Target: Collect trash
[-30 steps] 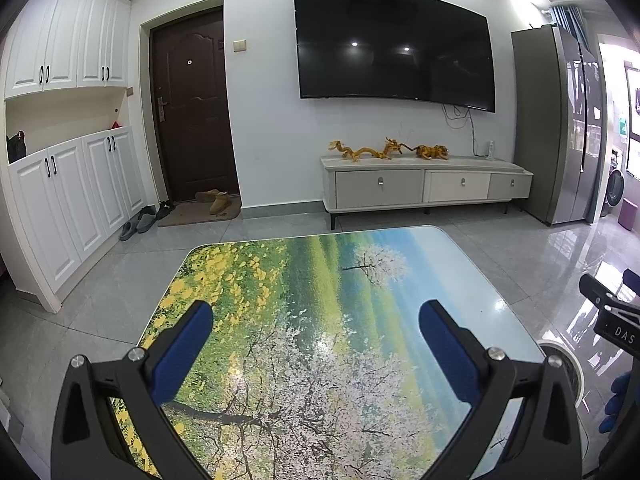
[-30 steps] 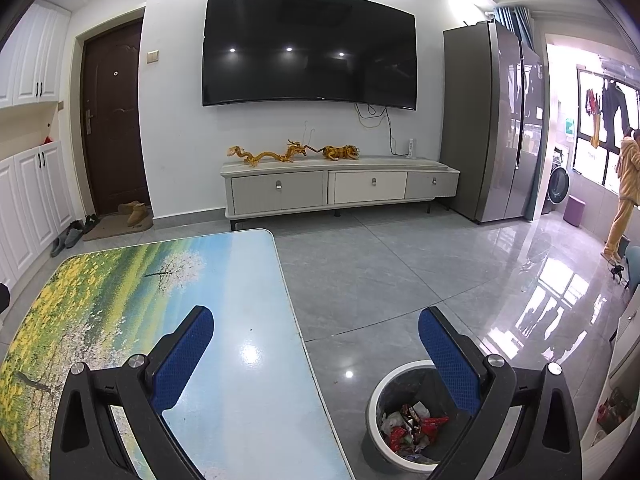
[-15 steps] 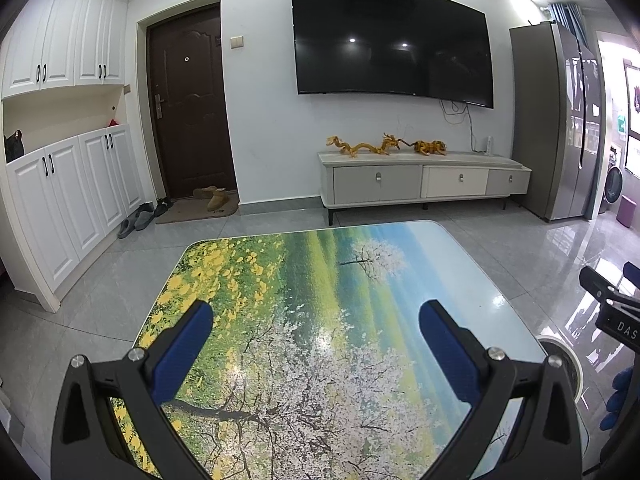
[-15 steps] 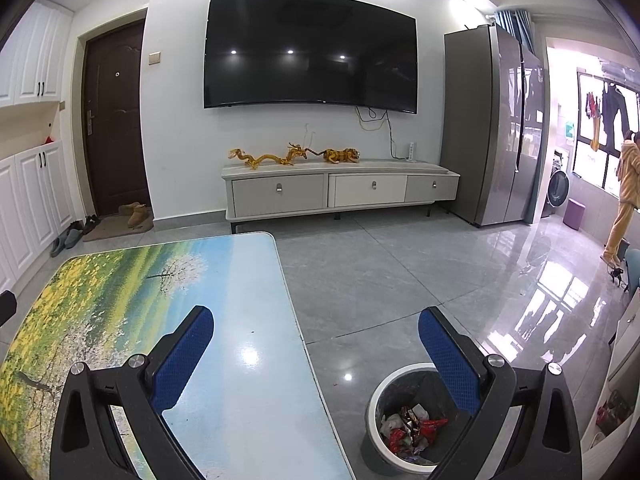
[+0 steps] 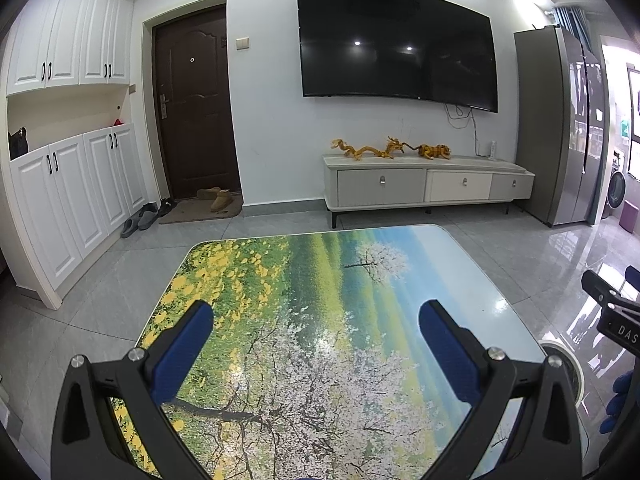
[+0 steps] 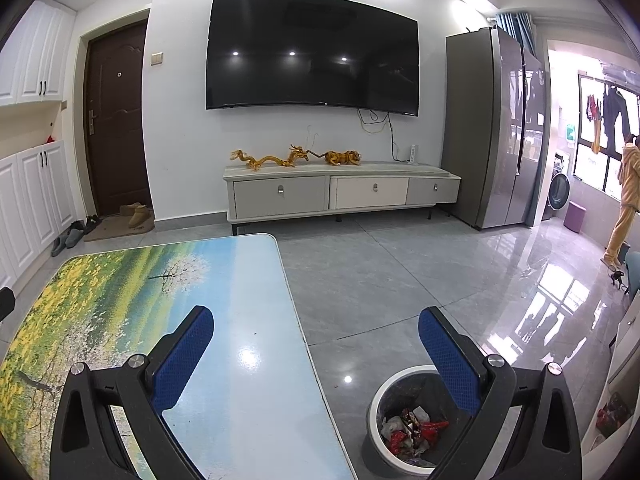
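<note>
A round trash bin (image 6: 374, 404) with a white rim stands on the floor right of the table, with red and white wrappers (image 6: 412, 430) inside. Its rim (image 5: 568, 356) also shows in the left wrist view. My right gripper (image 6: 316, 334) is open and empty, held above the table's right edge and the bin. My left gripper (image 5: 316, 330) is open and empty above the table (image 5: 320, 280), whose top carries a flowering-tree landscape print. No loose trash shows on the table. The right gripper (image 5: 612, 312) shows at the right edge of the left wrist view.
A white TV cabinet (image 6: 340, 192) with gold dragon figures stands at the far wall under a large TV (image 6: 312, 52). A grey fridge (image 6: 496, 128) stands at the right, white cupboards (image 5: 68, 184) and a brown door (image 5: 196, 108) at the left. A person (image 6: 626, 200) stands far right.
Both grippers have risen and drawn back a little, so the table and bin sit slightly lower in view. Both stay open and empty.
</note>
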